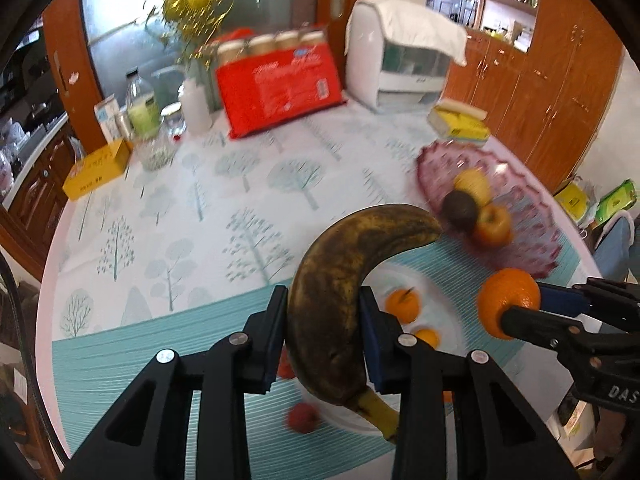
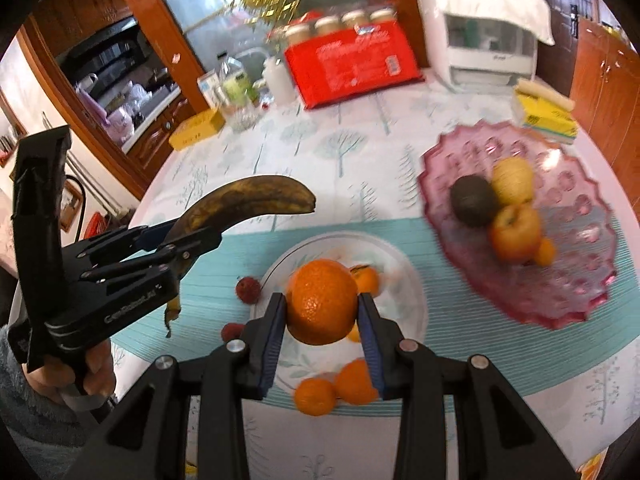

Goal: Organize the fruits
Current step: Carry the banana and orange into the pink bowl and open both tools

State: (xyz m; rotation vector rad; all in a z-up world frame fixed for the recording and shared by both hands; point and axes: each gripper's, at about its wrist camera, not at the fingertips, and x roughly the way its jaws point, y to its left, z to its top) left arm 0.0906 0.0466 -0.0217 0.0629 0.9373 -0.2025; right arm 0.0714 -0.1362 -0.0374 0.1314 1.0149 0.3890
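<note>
My left gripper (image 1: pixel 323 316) is shut on a brown-spotted banana (image 1: pixel 344 280) and holds it above the white plate (image 1: pixel 452 320). It also shows in the right wrist view (image 2: pixel 188 236) at the left, with the banana (image 2: pixel 248 200). My right gripper (image 2: pixel 322 312) is shut on a large orange (image 2: pixel 322 302) above the white plate (image 2: pixel 404 280); it shows in the left wrist view (image 1: pixel 510 308) with the orange (image 1: pixel 508 296). The pink glass bowl (image 2: pixel 580 280) at the right holds an apple (image 2: pixel 516 232), a yellow fruit (image 2: pixel 514 180) and a dark fruit (image 2: pixel 472 200).
Small tangerines (image 2: pixel 356 380) lie on and beside the plate. Red lychees (image 2: pixel 248 290) lie on the teal mat to its left. At the table's back stand a red package (image 2: pixel 352 64), bottles (image 2: pixel 236 84), a yellow box (image 2: pixel 198 128), a white appliance (image 2: pixel 484 32) and yellow tissues (image 2: pixel 544 112).
</note>
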